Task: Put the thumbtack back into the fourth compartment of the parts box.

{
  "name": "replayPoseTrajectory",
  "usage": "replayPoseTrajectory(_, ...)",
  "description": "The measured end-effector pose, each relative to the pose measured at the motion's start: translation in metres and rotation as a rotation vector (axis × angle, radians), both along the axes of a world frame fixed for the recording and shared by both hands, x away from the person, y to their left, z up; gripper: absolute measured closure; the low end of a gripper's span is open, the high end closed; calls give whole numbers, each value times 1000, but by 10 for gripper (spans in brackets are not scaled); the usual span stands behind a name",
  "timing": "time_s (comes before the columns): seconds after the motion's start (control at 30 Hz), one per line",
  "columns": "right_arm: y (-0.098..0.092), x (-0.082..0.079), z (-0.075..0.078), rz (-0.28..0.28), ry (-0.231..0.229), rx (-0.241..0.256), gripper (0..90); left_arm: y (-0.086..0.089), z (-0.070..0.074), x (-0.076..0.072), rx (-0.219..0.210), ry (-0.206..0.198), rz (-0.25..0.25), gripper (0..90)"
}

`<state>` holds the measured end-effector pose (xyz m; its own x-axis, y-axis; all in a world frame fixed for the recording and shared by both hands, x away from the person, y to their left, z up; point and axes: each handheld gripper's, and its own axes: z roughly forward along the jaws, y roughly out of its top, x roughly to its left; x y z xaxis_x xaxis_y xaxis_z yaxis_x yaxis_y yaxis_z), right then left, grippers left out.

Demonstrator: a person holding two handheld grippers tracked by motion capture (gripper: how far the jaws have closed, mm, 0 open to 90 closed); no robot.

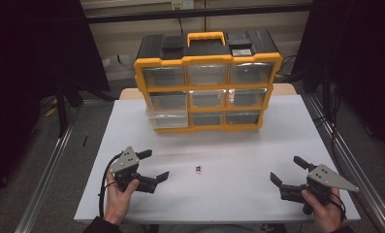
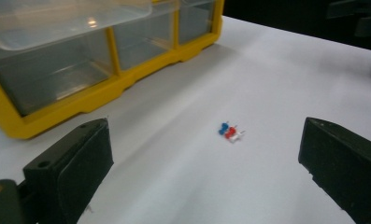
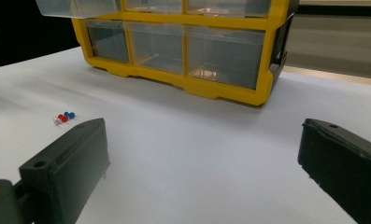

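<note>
- Item, work piece: small cluster of plastic push pins, one blue, one red, one white, lying touching one another on the bare white tabletop, well in front of the cabinet and between the two grippers, nearer the left one.
- Item, store: yellow-framed plastic organiser cabinet with clear drawers and black top, standing upright at the far side of the table. Its lower-left clear plastic drawer sits pulled forward of the frame; contents cannot be made out.
- Item, left black two-jaw gripper: held in the left hand low over the table, jaws wide apart and empty, pointing right and a little forward toward the pins. In the left gripper view the pins lie ahead between the jaws, slightly right of centre.
- Item, right black two-jaw gripper: held in the right hand near the table's right front corner, jaws likewise spread and empty, aimed left and forward. In the right gripper view the pins sit off to the left.
- Handling note, as judged: the pick-up looks to fall to the left gripper. Advance low, centre one pin between the pads, and close slowly on the coloured head, since so small a piece may skid or flip.
- Handling note, as judged: taking a single pin cleanly means approaching from the cluster's outer side, so neighbours are not scattered.
</note>
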<state>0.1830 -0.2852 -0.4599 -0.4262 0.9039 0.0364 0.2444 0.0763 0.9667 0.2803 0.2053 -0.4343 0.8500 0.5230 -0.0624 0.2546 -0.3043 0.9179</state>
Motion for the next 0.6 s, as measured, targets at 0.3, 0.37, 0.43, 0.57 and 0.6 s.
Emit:
replayPoseTrajectory(0.3,1,1,0,-1,-4,-2,16,-23,-3,6,88,38,-98,48)
replayPoseTrajectory(0.37,1,1,0,1,-4,-3,16,-27,-4,8,116,40,-116,46)
replayPoseTrajectory(0.43,1,1,0,1,-5,-4,16,-29,-5,9,127,52,-133,46)
replayPoseTrajectory(0.57,1,1,0,2,0,-6,16,-36,-4,11,126,55,-149,48)
replayPoseTrajectory(0.6,1,1,0,3,1,-6,16,-38,-3,13,118,57,-157,48)
